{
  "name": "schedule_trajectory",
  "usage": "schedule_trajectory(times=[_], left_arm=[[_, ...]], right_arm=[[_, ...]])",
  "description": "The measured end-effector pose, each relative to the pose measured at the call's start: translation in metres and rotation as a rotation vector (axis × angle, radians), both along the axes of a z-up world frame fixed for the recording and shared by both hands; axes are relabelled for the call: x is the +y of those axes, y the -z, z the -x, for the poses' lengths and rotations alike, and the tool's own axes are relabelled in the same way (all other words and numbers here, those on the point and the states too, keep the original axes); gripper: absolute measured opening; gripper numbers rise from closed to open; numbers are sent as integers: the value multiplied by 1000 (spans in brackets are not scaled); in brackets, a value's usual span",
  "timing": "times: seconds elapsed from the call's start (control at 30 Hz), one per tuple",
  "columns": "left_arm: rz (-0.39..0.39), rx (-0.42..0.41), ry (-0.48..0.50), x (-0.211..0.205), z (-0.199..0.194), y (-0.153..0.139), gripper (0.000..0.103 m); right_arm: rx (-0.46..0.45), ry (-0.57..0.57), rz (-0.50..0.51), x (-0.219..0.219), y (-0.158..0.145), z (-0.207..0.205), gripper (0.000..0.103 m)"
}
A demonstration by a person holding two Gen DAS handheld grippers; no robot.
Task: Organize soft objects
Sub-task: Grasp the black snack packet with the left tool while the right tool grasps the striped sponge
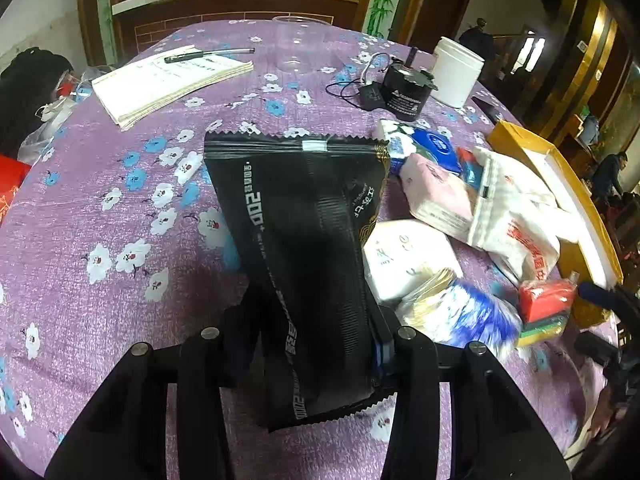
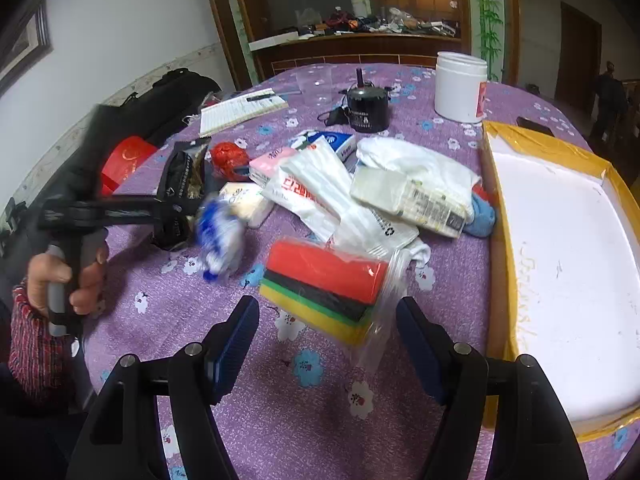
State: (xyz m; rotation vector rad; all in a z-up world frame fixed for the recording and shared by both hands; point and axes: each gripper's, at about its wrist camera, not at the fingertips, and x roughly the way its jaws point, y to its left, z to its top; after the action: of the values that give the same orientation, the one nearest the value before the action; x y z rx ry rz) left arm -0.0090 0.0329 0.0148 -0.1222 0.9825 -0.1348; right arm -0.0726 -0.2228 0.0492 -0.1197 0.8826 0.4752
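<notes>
A: What's the biggest thing before you?

B: The tabletop [image 2: 280, 420] in its purple flowered cloth, then the yellow-rimmed box [image 2: 560, 260] at its right edge, white inside.

A: And the soft things?

B: Heaped between us and the white jar [image 2: 460, 88]. My left gripper [image 1: 316, 336] has its jaws clamped on the black packet [image 1: 304, 248], lifted above the cloth beside the pile. My right gripper [image 2: 328, 332] hangs with jaws spread wide, the bagged sponge stack [image 2: 324, 288] lying just ahead between them, untouched.
</notes>
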Motion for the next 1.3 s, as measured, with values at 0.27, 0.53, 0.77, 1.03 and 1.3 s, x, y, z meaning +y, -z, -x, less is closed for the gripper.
schedule_trajectory(times=[0.27, 0.53, 0.77, 1.03, 1.3], left_arm=[[28, -54, 44, -4, 15, -21, 42], [39, -76, 70, -4, 20, -30, 42], [39, -85, 104, -18, 25, -33, 42], [33, -98, 130, -28, 28, -36, 42], [42, -127, 173, -49, 28, -51, 42]], right_arm=[[24, -51, -48, -3, -5, -21, 74], [239, -136, -88, 11, 26, -28, 74], [185, -330, 31, 19, 14, 22, 76], [121, -336, 151, 48, 26, 21, 54], [20, -225, 74, 32, -8, 14, 39]])
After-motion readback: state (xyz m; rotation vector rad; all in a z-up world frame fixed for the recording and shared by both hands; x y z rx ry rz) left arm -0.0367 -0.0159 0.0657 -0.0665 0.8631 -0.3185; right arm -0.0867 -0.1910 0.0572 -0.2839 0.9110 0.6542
